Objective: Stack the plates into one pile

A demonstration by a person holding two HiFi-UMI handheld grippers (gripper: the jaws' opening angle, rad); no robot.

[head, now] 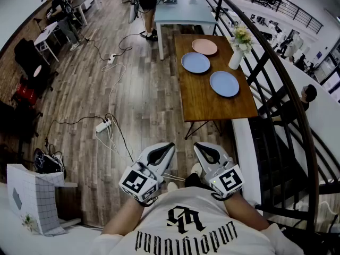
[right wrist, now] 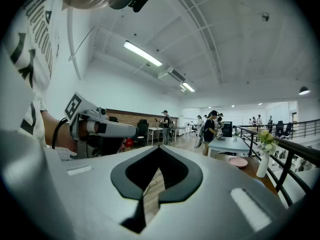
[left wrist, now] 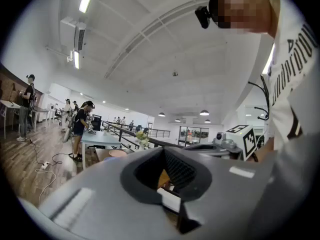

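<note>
Room: wood-plank floor [head: 149, 89], trailing cables [head: 113, 84].
Table: brown table [head: 212, 105] beside a railing [head: 277, 73]; 3 lying apart: pink plate [head: 204, 47], far blue plate [head: 195, 62], near blue plate [head: 224, 83].
Jaws: left gripper [head: 169, 146] and right gripper [head: 199, 146] closed, empty.

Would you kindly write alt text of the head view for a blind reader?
Three plates lie apart on a wooden table ahead: pink plate, middle blue plate, nearer blue plate. The left tool and right tool, shut and empty, are held at the person's chest.
</note>
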